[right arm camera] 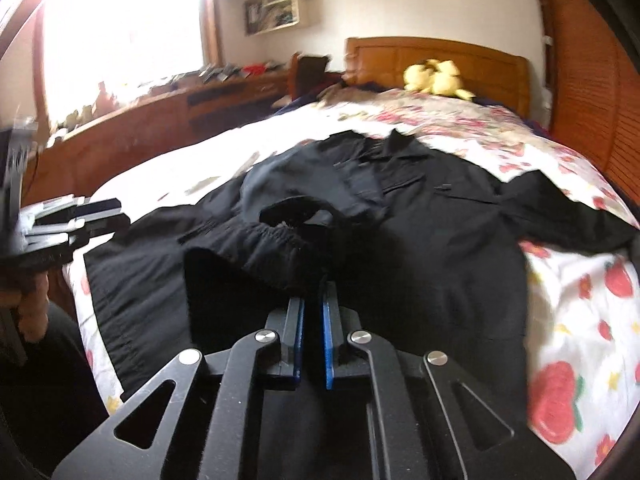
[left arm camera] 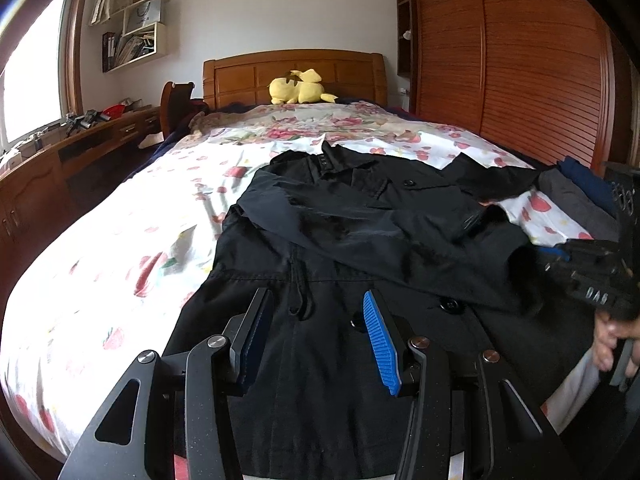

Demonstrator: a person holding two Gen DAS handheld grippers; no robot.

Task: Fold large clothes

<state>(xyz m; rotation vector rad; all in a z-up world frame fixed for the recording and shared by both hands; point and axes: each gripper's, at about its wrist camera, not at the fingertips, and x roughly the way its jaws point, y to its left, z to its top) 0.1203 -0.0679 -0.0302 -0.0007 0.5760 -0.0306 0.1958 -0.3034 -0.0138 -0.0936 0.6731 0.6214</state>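
Note:
A large black coat (left arm camera: 360, 232) lies spread on the floral bedsheet (left arm camera: 100, 248), collar toward the headboard, one sleeve folded across its chest. My left gripper (left arm camera: 316, 304) is open and empty, hovering just above the coat's lower front near a button (left arm camera: 450, 305). My right gripper (right arm camera: 313, 300) is shut on a bunched fold of the black coat (right arm camera: 420, 240), near a sleeve cuff (right arm camera: 276, 240), lifting it slightly. The right gripper also shows at the right edge of the left wrist view (left arm camera: 592, 276). The left gripper shows at the left edge of the right wrist view (right arm camera: 68, 224).
A yellow plush toy (left arm camera: 298, 88) sits by the wooden headboard (left arm camera: 296, 76). A wooden wardrobe (left arm camera: 508, 60) runs along the right. A desk with clutter (left arm camera: 80, 132) stands left under the window. Folded dark clothes (left arm camera: 580, 196) lie at the bed's right edge.

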